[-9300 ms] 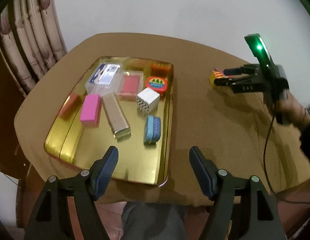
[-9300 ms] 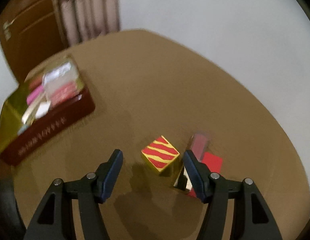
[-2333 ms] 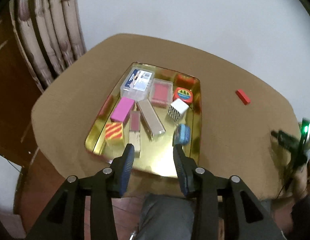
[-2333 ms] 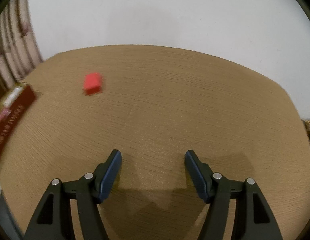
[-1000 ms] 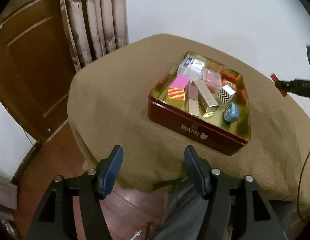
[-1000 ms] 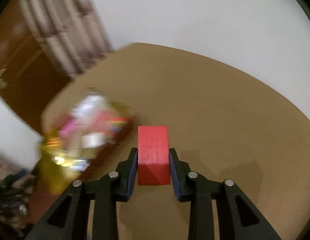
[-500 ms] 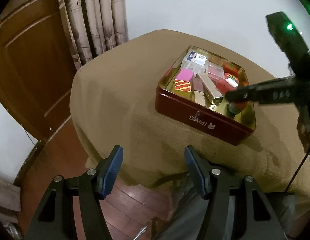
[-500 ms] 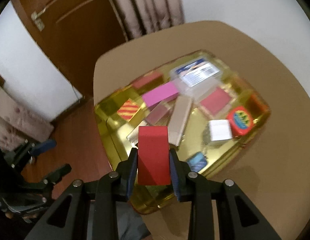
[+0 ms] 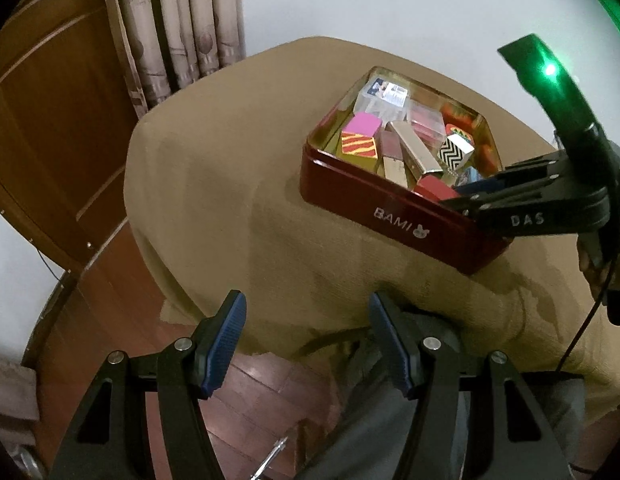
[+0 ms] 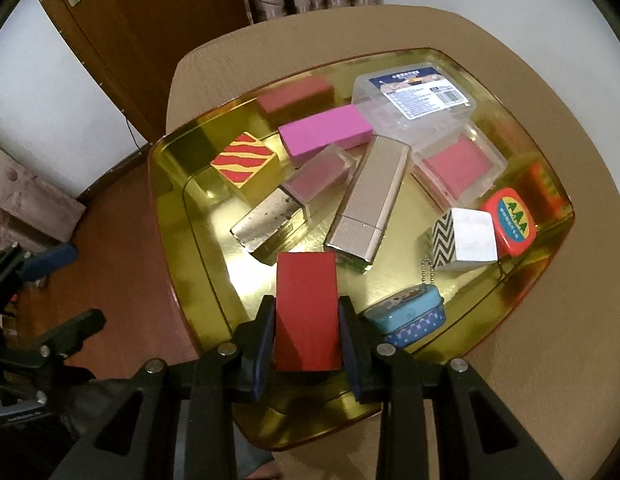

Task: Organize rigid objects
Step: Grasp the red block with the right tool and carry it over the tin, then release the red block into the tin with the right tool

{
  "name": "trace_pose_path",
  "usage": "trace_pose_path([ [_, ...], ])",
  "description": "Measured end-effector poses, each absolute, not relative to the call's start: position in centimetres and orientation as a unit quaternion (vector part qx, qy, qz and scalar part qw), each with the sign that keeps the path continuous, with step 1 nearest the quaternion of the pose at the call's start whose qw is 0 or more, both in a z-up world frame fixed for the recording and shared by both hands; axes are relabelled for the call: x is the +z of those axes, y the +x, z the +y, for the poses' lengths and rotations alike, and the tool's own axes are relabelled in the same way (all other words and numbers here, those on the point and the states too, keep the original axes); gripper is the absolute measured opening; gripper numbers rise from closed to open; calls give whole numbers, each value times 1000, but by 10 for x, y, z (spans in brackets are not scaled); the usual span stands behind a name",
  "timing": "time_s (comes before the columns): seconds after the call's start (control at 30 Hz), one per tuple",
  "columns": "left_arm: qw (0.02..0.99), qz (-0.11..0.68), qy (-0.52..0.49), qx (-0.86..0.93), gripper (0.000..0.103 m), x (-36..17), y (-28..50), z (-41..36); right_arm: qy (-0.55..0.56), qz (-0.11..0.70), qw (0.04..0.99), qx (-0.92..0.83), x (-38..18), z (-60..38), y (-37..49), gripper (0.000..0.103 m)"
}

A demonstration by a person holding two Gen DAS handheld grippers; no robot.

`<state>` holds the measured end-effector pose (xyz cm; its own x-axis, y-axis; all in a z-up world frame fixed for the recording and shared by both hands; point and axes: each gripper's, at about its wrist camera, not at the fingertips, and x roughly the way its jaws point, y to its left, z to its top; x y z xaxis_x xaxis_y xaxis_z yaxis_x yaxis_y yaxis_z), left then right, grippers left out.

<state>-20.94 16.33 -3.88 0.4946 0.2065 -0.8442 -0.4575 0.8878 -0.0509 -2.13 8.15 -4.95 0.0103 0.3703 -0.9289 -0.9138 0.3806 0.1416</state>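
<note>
Although our right gripper [image 10: 307, 312] shows plainly in its own wrist view, the lower end of the red block [image 10: 305, 308] it carries sinks between the blue pads, so we cannot tell how far back it runs. Its jaws are drawn close and clamped on the block's two long sides, holding it over the gold tin [image 10: 165, 200] at about 6 o'clock of the interior; whether the block's underside touches the tin floor is hidden from us. At 12 o'clock of the block lie the silver case [image 10: 370, 196] and the mirrored bottle [image 10: 293, 196], just beside each other; at 3 o'clock sits the blue oval tin [image 10: 410, 314], with the zigzag cube [image 10: 466, 240] at 2 o'clock. The striped cube [image 10: 245, 160] rests at 11 o'clock, the pink block [image 10: 322, 132] behind it. In the left wrist view the right gripper [image 9: 454, 196] reaches in from 3 o'clock, and only a corner of the red block [image 9: 432, 190] shows above the tin's red wall [image 9: 350, 196]. Our left gripper [image 9: 305, 340] hangs off the near edge of the tan table [image 9: 229, 184], jaws wide apart, holding and touching nothing.
</note>
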Motion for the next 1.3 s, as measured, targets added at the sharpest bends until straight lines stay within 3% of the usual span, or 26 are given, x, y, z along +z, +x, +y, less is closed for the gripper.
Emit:
trace_pose_path([
  [0.17, 851, 468, -141, 190, 60, -41, -209, 163, -216, 493, 688, 487, -27, 64, -10, 31],
  [0.27, 848, 474, -144, 186, 60, -43, -209, 163, -259, 474, 713, 448, -20, 53, -4, 34],
  [0.37, 846, 478, -149, 184, 59, -44, -209, 165, -190, 509, 683, 487, -13, 40, 8, 34],
  [0.5, 847, 475, -149, 186, 60, -43, -209, 166, -222, 497, 680, 492, -20, 56, -5, 34],
  [0.73, 839, 485, -158, 190, 59, -48, -207, 168, -160, 534, 657, 508, -29, 66, 4, 34],
  [0.93, 837, 487, -159, 190, 59, -49, -207, 169, -83, 529, 657, 531, -1, 69, 22, 35],
  [1.1, 838, 485, -160, 192, 60, -49, -208, 169, -290, 462, 717, 433, 14, 58, -4, 35],
  [1.3, 833, 493, -170, 185, 59, -52, -208, 169, -365, 442, 718, 395, 12, 37, -20, 35],
])
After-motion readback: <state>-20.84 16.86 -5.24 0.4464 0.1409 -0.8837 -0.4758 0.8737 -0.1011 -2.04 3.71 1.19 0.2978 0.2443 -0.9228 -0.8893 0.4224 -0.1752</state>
